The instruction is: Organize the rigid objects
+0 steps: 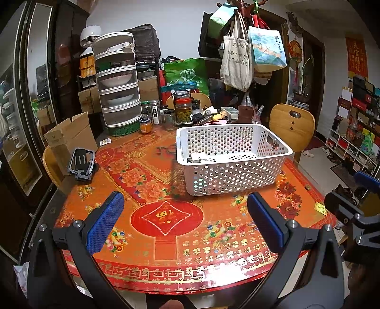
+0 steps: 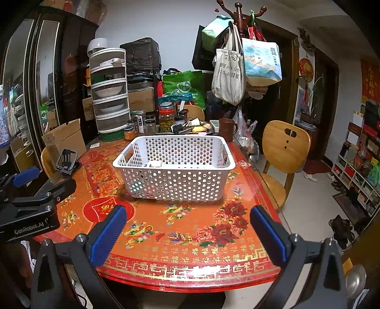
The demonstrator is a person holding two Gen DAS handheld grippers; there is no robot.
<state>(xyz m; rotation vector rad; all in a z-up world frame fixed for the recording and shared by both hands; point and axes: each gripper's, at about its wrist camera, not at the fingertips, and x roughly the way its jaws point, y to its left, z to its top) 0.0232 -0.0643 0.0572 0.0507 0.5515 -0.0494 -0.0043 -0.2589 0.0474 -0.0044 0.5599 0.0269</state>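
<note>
A white perforated basket (image 1: 234,177) stands on the red and orange table (image 1: 166,214); it also shows in the right wrist view (image 2: 175,183). A small white object (image 1: 200,158) lies inside it, seen also in the right wrist view (image 2: 154,164). A black folding stand (image 1: 80,164) sits at the table's left edge, seen also in the right wrist view (image 2: 67,160). My left gripper (image 1: 185,221) is open and empty over the near table edge. My right gripper (image 2: 187,234) is open and empty, to the right of the left one.
Jars (image 1: 182,107), a stacked dish cover (image 1: 117,80), a brown mug (image 2: 226,129) and small clutter crowd the table's far side. A cardboard box (image 1: 68,136) stands at the left. A wooden chair (image 2: 285,152) is at the right. Bags hang on a coat rack (image 2: 237,14).
</note>
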